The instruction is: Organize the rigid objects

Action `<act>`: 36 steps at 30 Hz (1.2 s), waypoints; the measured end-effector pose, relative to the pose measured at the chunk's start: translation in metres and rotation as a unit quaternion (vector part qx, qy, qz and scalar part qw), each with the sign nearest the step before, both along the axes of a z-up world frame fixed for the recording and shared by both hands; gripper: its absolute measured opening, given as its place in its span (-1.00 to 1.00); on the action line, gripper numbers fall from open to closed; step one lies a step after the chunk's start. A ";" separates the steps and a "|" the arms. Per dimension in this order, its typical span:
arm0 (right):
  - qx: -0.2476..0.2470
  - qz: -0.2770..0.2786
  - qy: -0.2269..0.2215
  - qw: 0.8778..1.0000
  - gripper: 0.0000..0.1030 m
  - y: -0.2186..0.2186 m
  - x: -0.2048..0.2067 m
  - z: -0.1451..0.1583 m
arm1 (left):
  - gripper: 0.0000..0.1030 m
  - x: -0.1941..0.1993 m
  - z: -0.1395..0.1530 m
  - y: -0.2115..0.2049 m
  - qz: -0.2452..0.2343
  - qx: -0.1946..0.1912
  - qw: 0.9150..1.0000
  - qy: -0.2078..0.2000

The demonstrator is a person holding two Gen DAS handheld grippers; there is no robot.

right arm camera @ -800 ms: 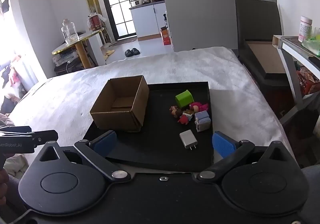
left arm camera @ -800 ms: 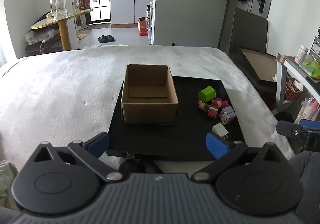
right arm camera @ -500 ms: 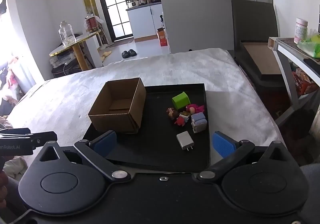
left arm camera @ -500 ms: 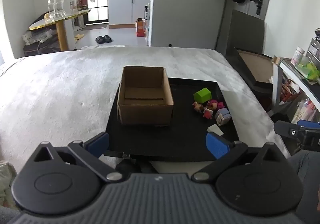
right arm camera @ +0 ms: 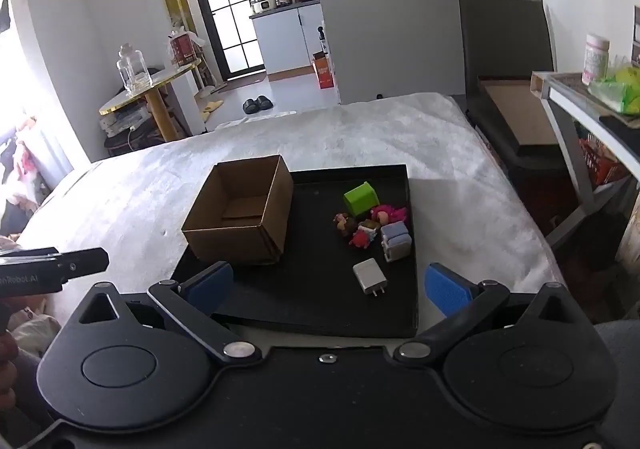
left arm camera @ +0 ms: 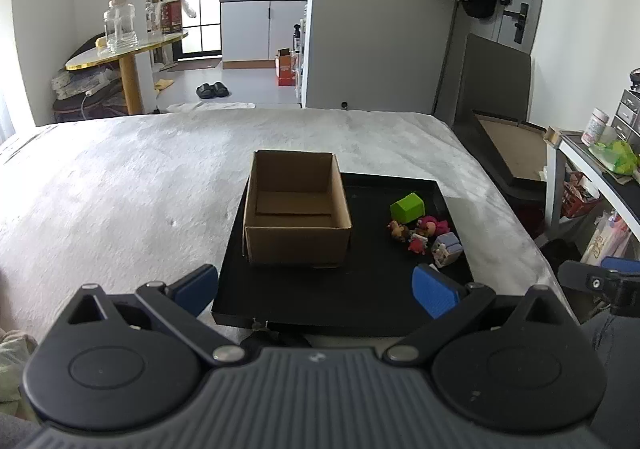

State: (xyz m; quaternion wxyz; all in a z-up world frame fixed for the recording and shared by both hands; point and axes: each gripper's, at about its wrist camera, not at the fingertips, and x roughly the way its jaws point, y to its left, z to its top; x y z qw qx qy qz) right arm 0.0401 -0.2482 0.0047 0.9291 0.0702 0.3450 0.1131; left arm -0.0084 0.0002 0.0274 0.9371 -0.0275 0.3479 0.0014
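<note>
Sitting at the left of the black tray (right arm camera: pixel 412 301) on the grey-covered bed (left arm camera: pixel 120 185), the open cardboard box (right arm camera: pixel 240 217) has nothing visible inside. Right of it lie a green block (right arm camera: pixel 361 198), small figurines (right arm camera: pixel 362 227), a pale cube toy (right arm camera: pixel 396 241) and, nearest, a white charger plug (right arm camera: pixel 370 276). Both the left gripper (left arm camera: pixel 316 291) and right gripper (right arm camera: pixel 328 289) hover at the tray's near edge, jaws spread wide, gripping nothing.

We see a grey blanket-covered bed (left arm camera: pixel 140 185), white walls, a round gold-topped table (left arm camera: pixel 120 53) carrying glass jars (left arm camera: pixel 118 25), a daylit gridded door (right arm camera: pixel 228 5) beside kitchen cabinets (left arm camera: pixel 262 31), and slippers (left arm camera: pixel 212 90) on the floor
</note>
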 end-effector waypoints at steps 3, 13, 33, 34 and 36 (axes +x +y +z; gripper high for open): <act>0.001 0.001 0.002 1.000 1.00 0.002 -0.001 0.001 | 1.00 -0.001 0.001 -0.003 -0.008 0.001 1.000 0.001; -0.007 -0.005 -0.005 1.000 1.00 0.001 -0.005 0.006 | 1.00 -0.005 0.001 -0.003 -0.009 -0.010 1.000 0.000; -0.011 -0.002 -0.003 1.000 1.00 0.003 -0.007 0.006 | 1.00 -0.007 0.000 0.005 0.013 -0.002 1.000 -0.002; -0.012 -0.002 -0.003 1.000 1.00 0.003 -0.007 0.006 | 1.00 -0.007 0.000 0.006 0.012 -0.002 1.000 -0.002; -0.013 -0.002 -0.003 1.000 1.00 0.002 -0.006 0.005 | 1.00 -0.007 0.000 0.006 0.011 -0.004 1.000 -0.001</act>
